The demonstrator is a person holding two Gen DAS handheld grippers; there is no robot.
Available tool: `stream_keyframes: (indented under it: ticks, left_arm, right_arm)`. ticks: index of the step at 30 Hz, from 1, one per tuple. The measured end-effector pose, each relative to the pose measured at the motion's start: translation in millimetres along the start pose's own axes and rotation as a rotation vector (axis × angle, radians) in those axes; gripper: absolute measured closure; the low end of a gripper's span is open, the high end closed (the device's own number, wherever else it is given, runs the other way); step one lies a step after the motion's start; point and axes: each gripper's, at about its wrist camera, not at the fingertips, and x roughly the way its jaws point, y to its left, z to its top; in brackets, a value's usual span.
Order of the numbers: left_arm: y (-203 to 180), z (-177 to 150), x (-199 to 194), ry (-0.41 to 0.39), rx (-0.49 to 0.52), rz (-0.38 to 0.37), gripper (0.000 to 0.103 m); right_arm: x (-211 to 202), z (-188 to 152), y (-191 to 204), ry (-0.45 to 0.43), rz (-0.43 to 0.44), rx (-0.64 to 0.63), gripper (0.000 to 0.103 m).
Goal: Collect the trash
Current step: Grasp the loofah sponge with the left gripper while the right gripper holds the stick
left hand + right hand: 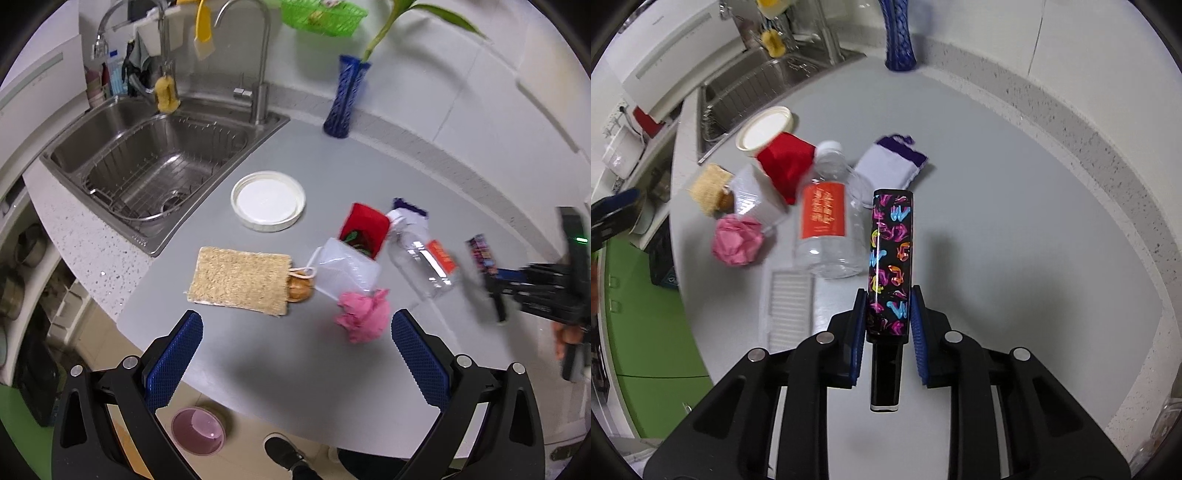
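My right gripper (pixel 888 295) is shut on a long black box with bright scribbles (pixel 890 258) and holds it just above the grey counter (pixel 1015 240). The left wrist view shows that same box (pixel 480 254) at the far right. My left gripper (pixel 297 321) stands open over the counter's front edge, nothing between its fingers. A crumpled pink paper (pixel 364 317) lies just ahead of its right finger. Beyond lie a clear plastic bottle with an orange label (pixel 424 262), a clear plastic tub (pixel 343 271) and a red pouch (pixel 364 229).
A loofah pad (pixel 240 280), a white round lid (pixel 267 201) and a white pad with purple trim (pixel 410 214) also lie on the counter. The steel sink (pixel 147 173) is at the left, a blue vase (pixel 345 99) by the wall. A pink bowl (pixel 197 430) and a person's shoe (pixel 284 452) are on the floor.
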Motion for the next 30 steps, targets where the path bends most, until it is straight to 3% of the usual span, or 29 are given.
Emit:
stream_keyframes:
  ticks: [8,17,30]
  left_arm:
    - [30.5,10.0,57.4,0.094,-0.021,0.055,0.005]
    - [51.5,19.4,102.7,0.151,-0.021,0.051,0.005]
    - [49.9,22.6,116.2,0.178,-0.004,0.059,0.005]
  right_arm:
    - [-14.3,-0.5,2.1,-0.021,0.031,-0.005,0.080]
    - [-10.1,-1.0,-1.8,0.000,0.026,0.006,0.080]
    - [0.6,5.3,-0.9,0.009,0.041,0.013,0.080]
